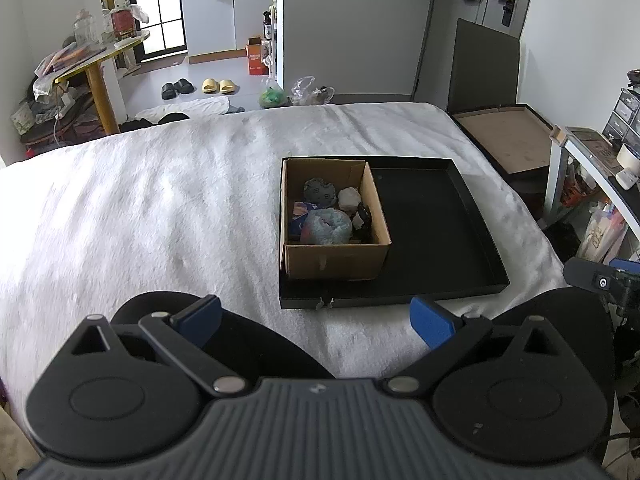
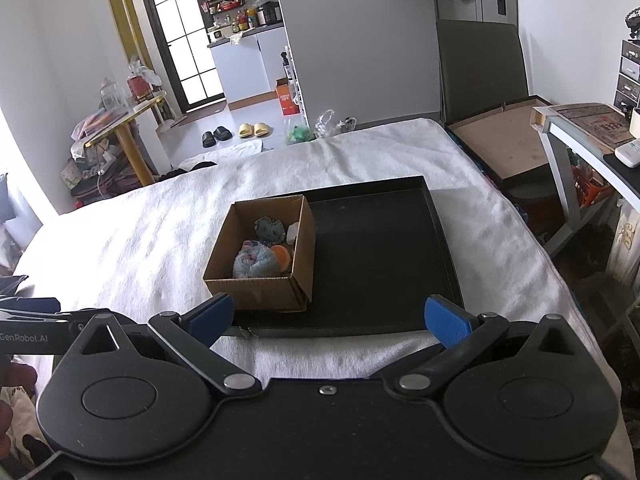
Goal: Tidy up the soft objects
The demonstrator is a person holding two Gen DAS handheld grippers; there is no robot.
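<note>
Two handheld grippers, left gripper (image 1: 316, 322) and right gripper (image 2: 328, 318), hover over the near edge of the white fleece-covered bed (image 1: 160, 200), each with blue-padded jaws spread wide and holding nothing. Several soft plush objects (image 1: 326, 224) lie inside the open brown cardboard box (image 1: 336, 262), which sits in the near left corner of the shallow black rectangular tray (image 1: 440, 220) on the bed
</note>
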